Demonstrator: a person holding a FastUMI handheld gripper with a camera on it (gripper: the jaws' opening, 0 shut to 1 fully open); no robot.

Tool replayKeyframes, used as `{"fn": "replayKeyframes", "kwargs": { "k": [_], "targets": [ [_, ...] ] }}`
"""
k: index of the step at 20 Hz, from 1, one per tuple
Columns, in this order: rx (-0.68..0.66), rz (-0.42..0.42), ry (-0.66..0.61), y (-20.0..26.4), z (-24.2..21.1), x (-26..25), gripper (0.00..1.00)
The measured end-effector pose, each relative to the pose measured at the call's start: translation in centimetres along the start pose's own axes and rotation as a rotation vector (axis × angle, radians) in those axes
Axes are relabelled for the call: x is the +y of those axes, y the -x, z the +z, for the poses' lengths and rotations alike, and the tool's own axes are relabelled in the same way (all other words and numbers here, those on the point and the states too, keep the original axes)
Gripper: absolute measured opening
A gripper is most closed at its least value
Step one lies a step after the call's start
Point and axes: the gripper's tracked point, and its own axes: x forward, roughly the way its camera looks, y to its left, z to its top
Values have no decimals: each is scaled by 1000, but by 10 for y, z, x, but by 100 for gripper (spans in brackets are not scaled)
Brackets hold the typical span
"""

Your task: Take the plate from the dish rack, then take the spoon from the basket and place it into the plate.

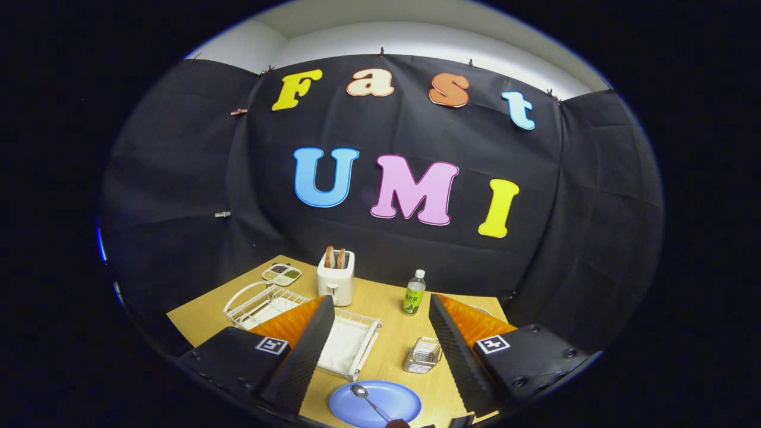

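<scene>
— So, what sits on the table (386, 351), from the left?
— First a small divided tray (282, 273), then the white dish rack (333, 339) with a toaster (336, 278) behind it.
— And the task things?
— The blue plate (398, 397) lies between the fingers of the claw (380, 353), close in, and the spoon (367, 400) rests on it. The claw is spread wide, grasping nothing.
— Further right?
— A wire basket (423, 355), and a green-labelled bottle (414, 292) beyond it.
</scene>
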Motion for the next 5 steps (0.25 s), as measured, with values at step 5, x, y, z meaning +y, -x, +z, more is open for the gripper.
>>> {"fn": "replayKeyframes", "kwargs": {
  "k": [5],
  "targets": [
    [-25,-50,-11,8,8,-14,98]
  ]
}}
